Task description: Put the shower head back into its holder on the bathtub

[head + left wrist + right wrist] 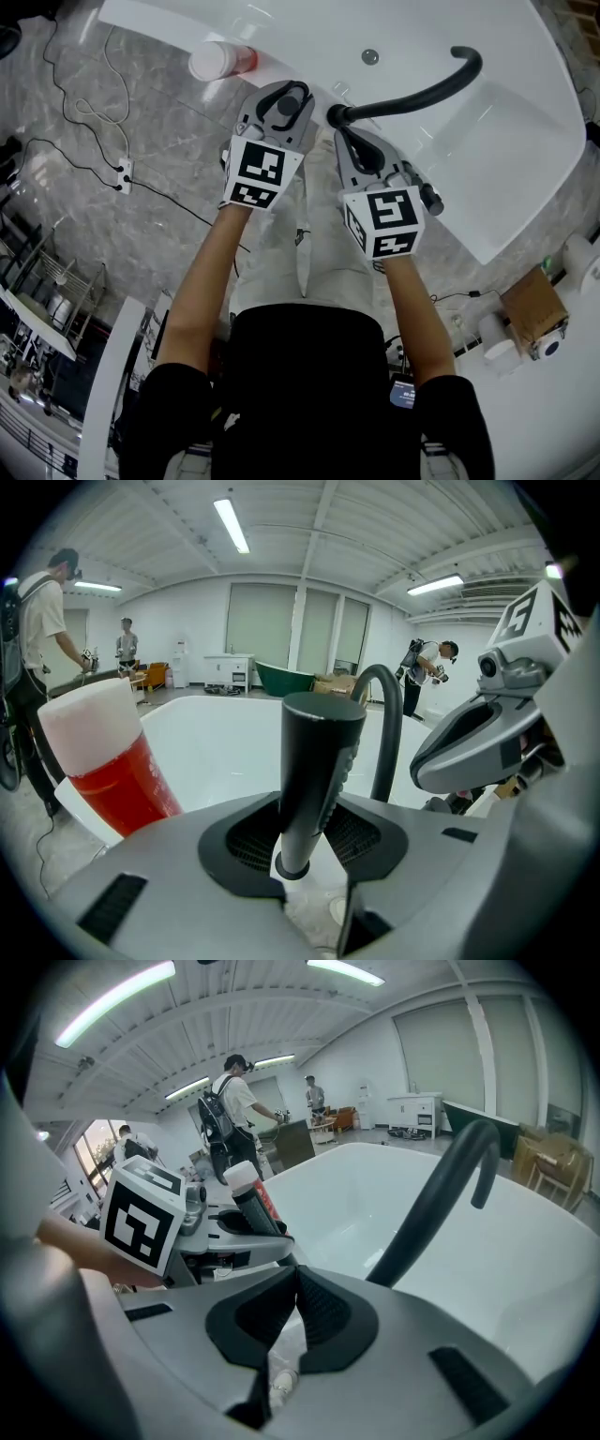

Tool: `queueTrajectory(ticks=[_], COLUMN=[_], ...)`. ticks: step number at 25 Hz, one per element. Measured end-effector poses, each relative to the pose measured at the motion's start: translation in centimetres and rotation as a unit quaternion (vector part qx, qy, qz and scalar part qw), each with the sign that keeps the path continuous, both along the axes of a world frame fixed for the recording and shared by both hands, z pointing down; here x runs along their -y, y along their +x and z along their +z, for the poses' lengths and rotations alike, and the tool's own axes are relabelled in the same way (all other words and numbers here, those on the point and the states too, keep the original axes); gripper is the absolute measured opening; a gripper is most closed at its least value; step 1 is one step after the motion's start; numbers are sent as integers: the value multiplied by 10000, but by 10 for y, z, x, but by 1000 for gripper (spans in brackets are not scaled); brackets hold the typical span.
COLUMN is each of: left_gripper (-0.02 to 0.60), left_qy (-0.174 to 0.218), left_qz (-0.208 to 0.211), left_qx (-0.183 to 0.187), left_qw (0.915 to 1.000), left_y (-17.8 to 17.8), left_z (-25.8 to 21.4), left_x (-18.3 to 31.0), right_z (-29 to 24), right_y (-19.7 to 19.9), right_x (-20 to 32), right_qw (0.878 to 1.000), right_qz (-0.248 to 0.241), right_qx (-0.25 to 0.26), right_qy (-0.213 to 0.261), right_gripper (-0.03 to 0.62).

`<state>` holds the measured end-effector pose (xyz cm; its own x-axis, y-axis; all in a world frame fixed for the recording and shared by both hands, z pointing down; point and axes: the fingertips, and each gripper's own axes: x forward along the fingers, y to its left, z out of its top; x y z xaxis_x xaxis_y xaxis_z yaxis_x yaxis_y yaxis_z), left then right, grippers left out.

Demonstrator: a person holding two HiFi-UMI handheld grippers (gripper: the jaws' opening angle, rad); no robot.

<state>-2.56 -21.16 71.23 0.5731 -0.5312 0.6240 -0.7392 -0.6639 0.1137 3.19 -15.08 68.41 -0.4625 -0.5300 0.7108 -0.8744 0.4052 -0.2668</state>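
Left gripper view shows the left gripper clamped on the black shower head. Its handle stands upright between the 2 pads, with the low end poking out just below them. The right gripper has its jaws together on nothing. It sits just beside the left one over the bathtub rim, near the base of the black curved spout. I cannot pick out the holder; it likely lies on the deck under the handle. The step in hand looks like the lowering-in. Hold the handle plumb, bring its low end slowly down over the socket, release only once it seats, and steer clear of the red bottle and the spout.
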Motion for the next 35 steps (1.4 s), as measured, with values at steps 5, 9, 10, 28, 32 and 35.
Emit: queueTrajectory(ticks=[5, 9, 10, 28, 32, 35], left_gripper=[146, 147, 147, 263, 143, 102], left_qy=[-55, -4, 2, -352, -254, -122], left_qz=[45, 57, 62, 17, -75, -182], left_qx=[97, -68, -93, -8, 33, -12], left_qw=[9999, 10000, 9999, 9994, 9996, 9998], left_y=[2, 5, 5, -15, -26, -33], left_z=[10, 10, 10, -29, -62, -93], left_x=[-1, -2, -1, -25, -25, -24], right_z=[-1, 0, 0, -64, -92, -114], right_y=[3, 5, 5, 3, 0, -4], right_x=[-1, -3, -3, 15, 23, 26], right_qw=[10000, 10000, 10000, 9991, 9980, 9967], right_qz=[5, -3, -6, -180, -274, -391], right_qx=[-10, -39, -47, -147, -189, -243], right_qy=[-25, -41, -41, 342, 533, 666], right_gripper=[21, 21, 22, 23, 21, 21])
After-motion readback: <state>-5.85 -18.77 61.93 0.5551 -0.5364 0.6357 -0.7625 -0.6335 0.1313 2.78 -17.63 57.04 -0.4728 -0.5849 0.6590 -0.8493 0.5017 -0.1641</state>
